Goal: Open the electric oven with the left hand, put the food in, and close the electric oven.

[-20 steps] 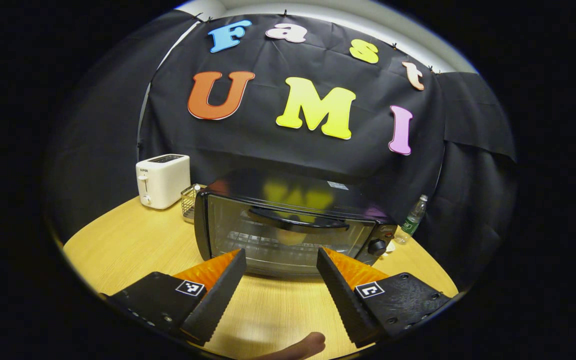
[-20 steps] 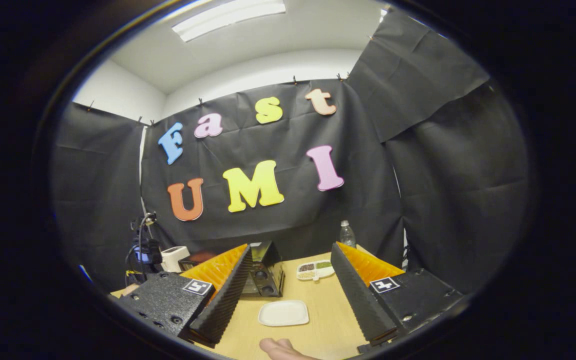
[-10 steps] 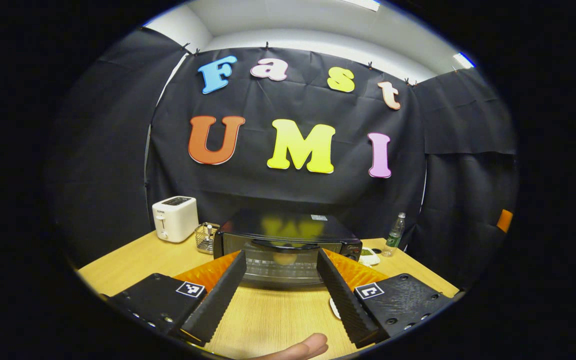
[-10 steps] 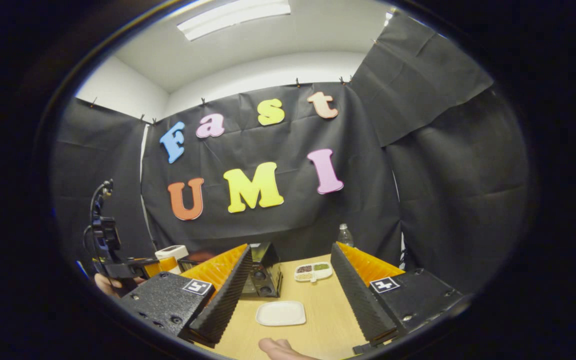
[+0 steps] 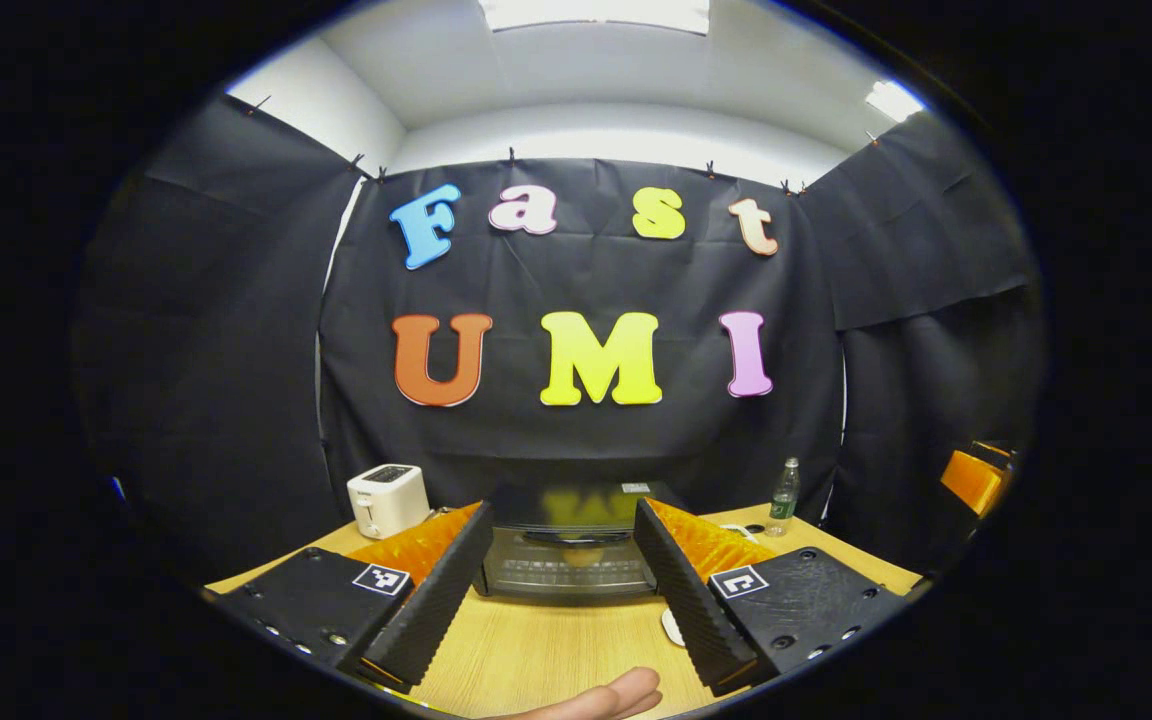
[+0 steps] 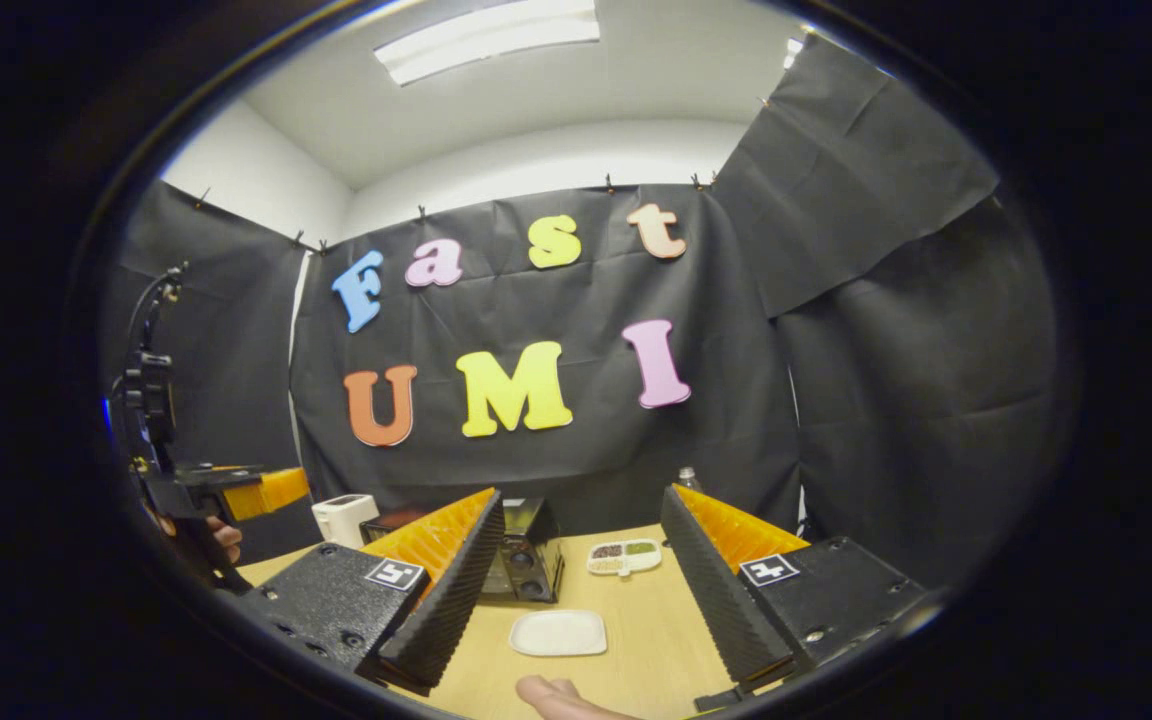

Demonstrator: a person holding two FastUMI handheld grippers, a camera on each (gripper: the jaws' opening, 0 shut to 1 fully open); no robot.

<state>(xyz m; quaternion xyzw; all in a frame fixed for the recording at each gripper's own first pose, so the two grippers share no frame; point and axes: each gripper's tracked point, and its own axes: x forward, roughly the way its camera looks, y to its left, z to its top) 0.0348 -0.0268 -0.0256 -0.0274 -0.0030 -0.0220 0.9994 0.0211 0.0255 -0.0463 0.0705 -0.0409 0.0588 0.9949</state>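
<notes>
So we've got the oven (image 5: 569, 560) sitting on the wooden table (image 5: 536, 655) with its door shut, and something yellowish is dimly visible behind the glass, though we can't tell what. Our left gripper (image 5: 561, 580) hangs well back from the oven with its fingers spread apart and nothing between them. Our right gripper (image 6: 581, 575) is spread the same way, also holding nothing.

Containers: just right of the oven sits a divided snack tray (image 6: 624, 557) with dark, pale and green bits in its sections. Nearer to us than the oven lies a white plate (image 6: 558, 633) with nothing on it. A water bottle (image 5: 784, 497) stands farther right of the oven, by the cloth wall. A white toaster (image 5: 388, 499) stands left of the oven.

Writing-wise, there's a small mark on the toaster's side, too tiny for us to read. Both grippers carry square black-and-white tags (image 5: 381, 579).
</notes>
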